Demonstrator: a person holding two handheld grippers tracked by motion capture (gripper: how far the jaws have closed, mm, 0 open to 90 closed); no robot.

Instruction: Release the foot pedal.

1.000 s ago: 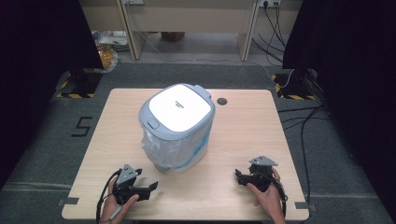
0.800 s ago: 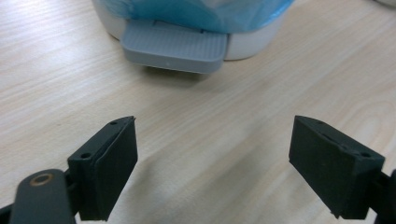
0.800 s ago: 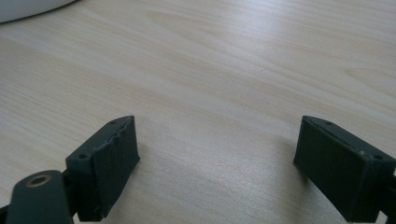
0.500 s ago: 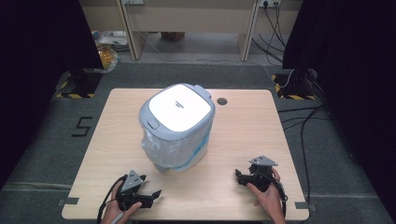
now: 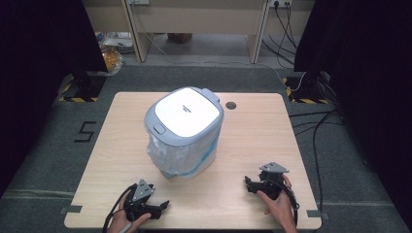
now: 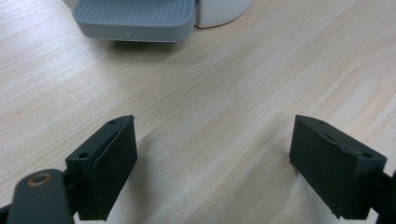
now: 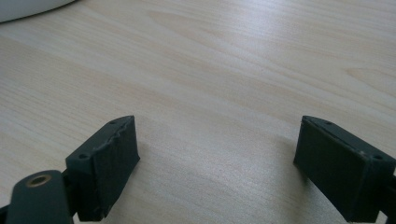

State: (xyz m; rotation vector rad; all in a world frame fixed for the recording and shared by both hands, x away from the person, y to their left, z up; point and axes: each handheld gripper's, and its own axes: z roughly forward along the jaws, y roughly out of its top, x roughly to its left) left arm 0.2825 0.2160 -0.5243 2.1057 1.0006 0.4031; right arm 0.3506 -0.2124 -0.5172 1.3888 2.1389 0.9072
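On the left near edge of the counter (image 5: 107, 141), the left claw (image 5: 163, 206) rests in the person's left hand (image 5: 127, 222), its tips turned right along the near edge. Its jaws stand wide apart with nothing but bare wood between them; the left gripper view makes that plain, where the left claw (image 6: 212, 158) frames an empty patch of counter (image 6: 280, 70).

That same view brings in something the high view hides under the bin's body: a grey ribbed foot pedal (image 6: 135, 18) jutting from the bin's white base (image 6: 222, 9), close ahead of the jaws.

In the middle of the counter stands the bin (image 5: 184, 133), upright, lid (image 5: 186, 114) closed, with a clear plastic liner (image 5: 167, 158) bulging down its side. Just beyond it to the right lies a small round hole (image 5: 231, 105) in the counter, seen in the high view.

On the right, the right claw (image 5: 248, 184) sits in the right hand (image 5: 278, 206), well apart from the bin, pointing left. Its jaws gape just as wide and grip nothing, as the right gripper view confirms around the right claw (image 7: 217, 161).

Count: one bin, one pedal, one liner, two claws, two hands.
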